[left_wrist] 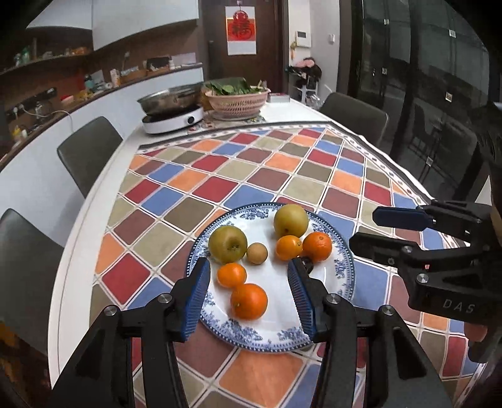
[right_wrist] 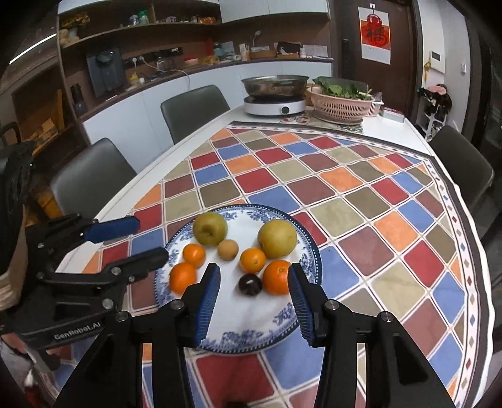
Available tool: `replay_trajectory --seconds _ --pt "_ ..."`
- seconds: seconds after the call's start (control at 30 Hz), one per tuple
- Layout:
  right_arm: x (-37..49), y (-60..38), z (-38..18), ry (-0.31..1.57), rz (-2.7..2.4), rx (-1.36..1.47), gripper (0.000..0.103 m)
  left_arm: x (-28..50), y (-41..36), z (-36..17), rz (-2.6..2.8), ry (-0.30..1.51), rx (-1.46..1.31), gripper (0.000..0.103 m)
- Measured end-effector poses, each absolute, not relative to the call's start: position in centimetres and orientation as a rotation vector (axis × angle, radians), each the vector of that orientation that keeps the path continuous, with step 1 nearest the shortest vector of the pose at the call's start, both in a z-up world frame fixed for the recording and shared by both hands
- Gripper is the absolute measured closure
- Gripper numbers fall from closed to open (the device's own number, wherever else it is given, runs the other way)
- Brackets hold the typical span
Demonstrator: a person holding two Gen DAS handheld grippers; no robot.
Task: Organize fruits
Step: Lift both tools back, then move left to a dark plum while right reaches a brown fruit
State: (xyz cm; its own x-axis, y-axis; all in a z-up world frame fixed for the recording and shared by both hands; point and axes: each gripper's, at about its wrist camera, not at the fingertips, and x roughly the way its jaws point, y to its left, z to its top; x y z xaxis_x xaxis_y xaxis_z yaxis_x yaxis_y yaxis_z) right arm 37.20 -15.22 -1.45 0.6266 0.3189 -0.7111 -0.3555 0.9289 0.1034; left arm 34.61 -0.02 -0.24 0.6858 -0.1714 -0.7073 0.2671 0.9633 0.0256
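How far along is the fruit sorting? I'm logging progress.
Looks nearly done: every fruit in view sits on the plate, namely two pears, four oranges, a small brown fruit and a dark one. Nothing is in hand: the left gripper and right gripper are open, empty, over the plate. Any regrouping left is unclear.

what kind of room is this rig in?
Likely a home kitchen-dining area: dining table with an induction cooker and a vegetable basket, dining chairs, cluttered counter shelves behind.
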Motion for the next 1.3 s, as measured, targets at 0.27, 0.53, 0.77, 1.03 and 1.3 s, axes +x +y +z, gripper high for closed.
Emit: replay_trajectory --seconds 0.27,0.53,0.77,1.03,1.3 --pt "33.5 -15.3 0.1 0.767 0.39 -0.071 0.057 31.1 -0.1 0.8 -0.232 0.761 0.109 0.05" --pt "30.2 -16.1 0.2 0.768 0.387 -0.059 0.057 27.2 -0.5 1.6 -0.214 0.733 0.121 0.039" --pt "27.2 -16.9 -0.7 0.793 0.378 -0.057 0.057 24.2 -1.2 1.1 -0.214 0.736 0.136 0.034" --pt "24.8 -17.3 -2.5 0.847 0.373 -0.07 0.057 21.9 -1.6 -0.8 -0.226 0.79 0.128 0.034" --pt "22.8 -17.5 -5.2 0.929 0.384 -0.076 0.057 20.5 -2.2 -3.3 -0.232 0.853 0.139 0.034"
